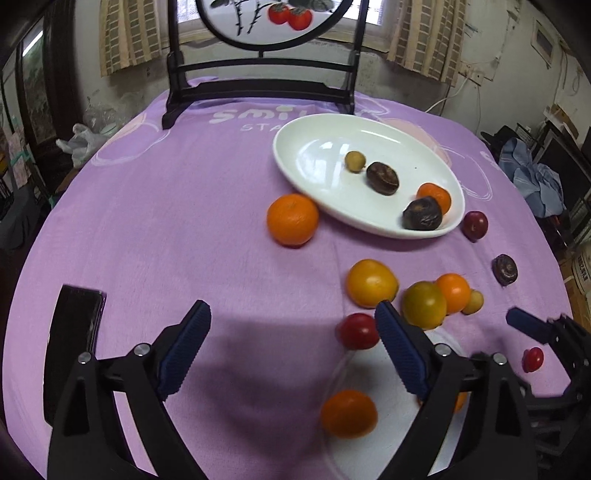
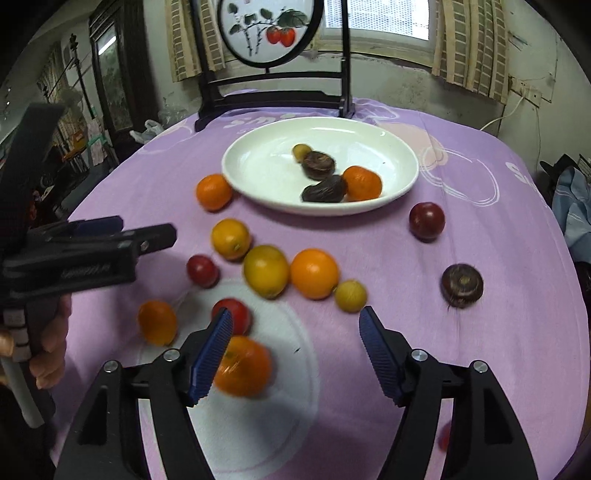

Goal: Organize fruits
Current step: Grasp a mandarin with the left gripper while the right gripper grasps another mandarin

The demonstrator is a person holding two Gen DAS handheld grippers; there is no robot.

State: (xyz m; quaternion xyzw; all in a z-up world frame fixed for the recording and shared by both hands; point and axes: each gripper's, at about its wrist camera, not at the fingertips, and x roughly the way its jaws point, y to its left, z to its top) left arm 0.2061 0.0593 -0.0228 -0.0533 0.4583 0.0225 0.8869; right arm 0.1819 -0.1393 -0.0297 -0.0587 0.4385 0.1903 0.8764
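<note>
A white oval plate (image 1: 399,136) (image 2: 258,162) sits far on the purple cloth and holds a small yellow fruit (image 1: 355,161), two dark brown fruits (image 1: 382,178) and an orange (image 1: 435,195). Several oranges, yellow fruits and red fruits lie loose in front of it. My left gripper (image 1: 291,354) is open and empty above the cloth, with a red fruit (image 1: 357,331) beside its right finger. My right gripper (image 2: 295,350) is open and empty; a blurred orange (image 2: 242,365) lies by its left finger. The left gripper also shows in the right wrist view (image 2: 122,230).
A dark wooden stand with a round painted screen (image 1: 258,22) stands at the table's far edge. A black phone (image 1: 74,332) lies near left. A dark fruit (image 2: 461,285) and a red fruit (image 2: 426,220) lie right. Clutter surrounds the table.
</note>
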